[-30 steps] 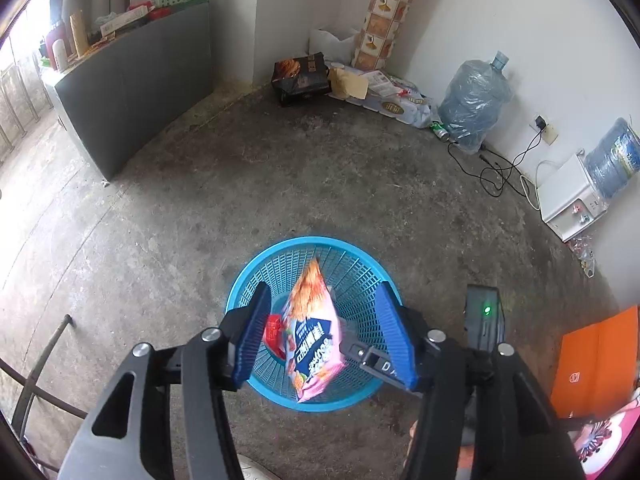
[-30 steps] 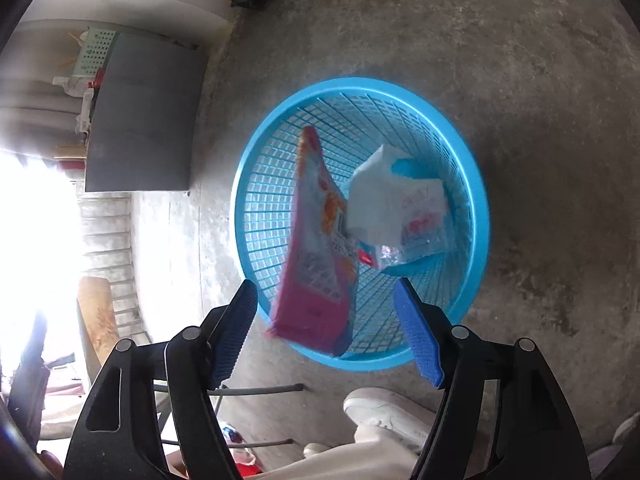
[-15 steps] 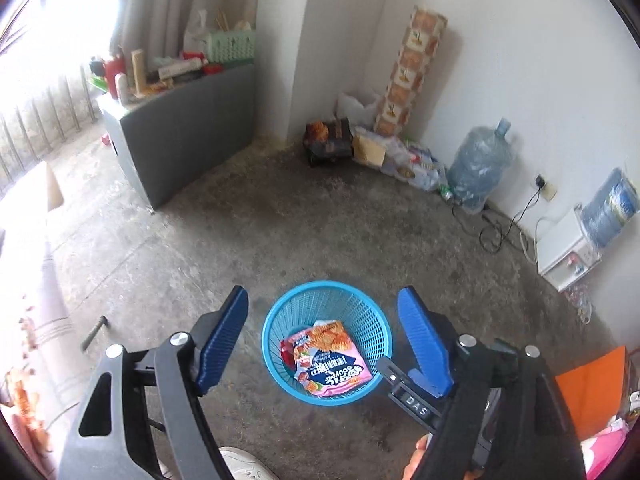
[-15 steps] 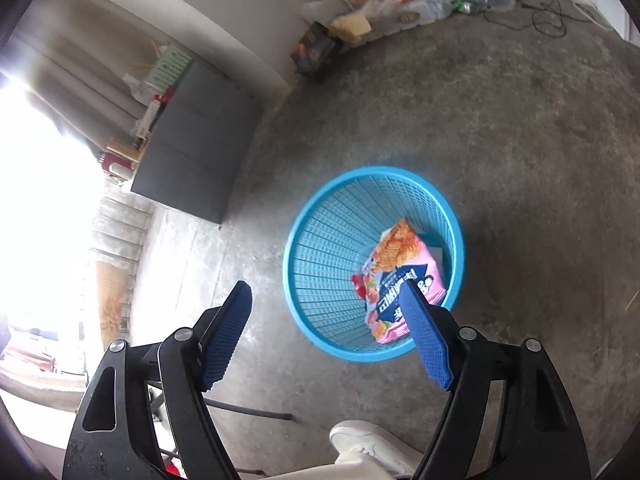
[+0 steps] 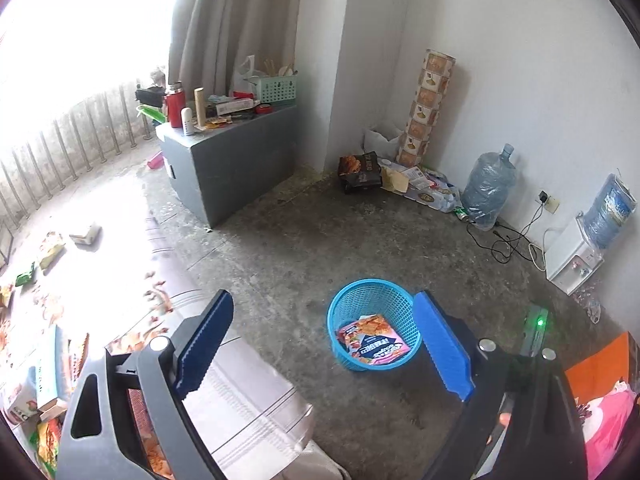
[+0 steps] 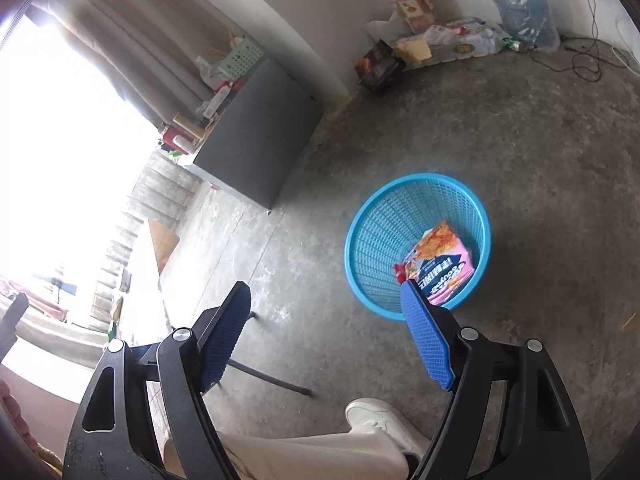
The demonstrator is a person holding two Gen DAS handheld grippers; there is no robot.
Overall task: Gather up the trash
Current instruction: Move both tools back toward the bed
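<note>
A round blue mesh basket (image 5: 348, 356) stands on the concrete floor. In it lies a pink and orange snack bag (image 5: 374, 344), face up. My left gripper (image 5: 322, 320) hangs high above and short of the basket, its jaws opening with nothing between them. In the right wrist view the basket (image 6: 360, 216) and the snack bag (image 6: 440, 256) sit to the right of centre. My right gripper (image 6: 325, 292) is open and empty, well above the floor. Several loose packets (image 5: 50, 248) lie on a bright surface at the far left.
A grey cabinet (image 5: 228, 168) with clutter on top stands at the back left. Bags and boxes (image 5: 360, 170), a water bottle (image 5: 488, 188), cables (image 5: 508, 240) and a dispenser (image 5: 572, 264) line the wall. A person's white shoe (image 6: 380, 416) is near a thin metal leg (image 6: 272, 376).
The snack bag that hung between my left jaws now lies in the basket. Both grippers have risen and drawn back from the basket, and the left jaws have spread wider.
</note>
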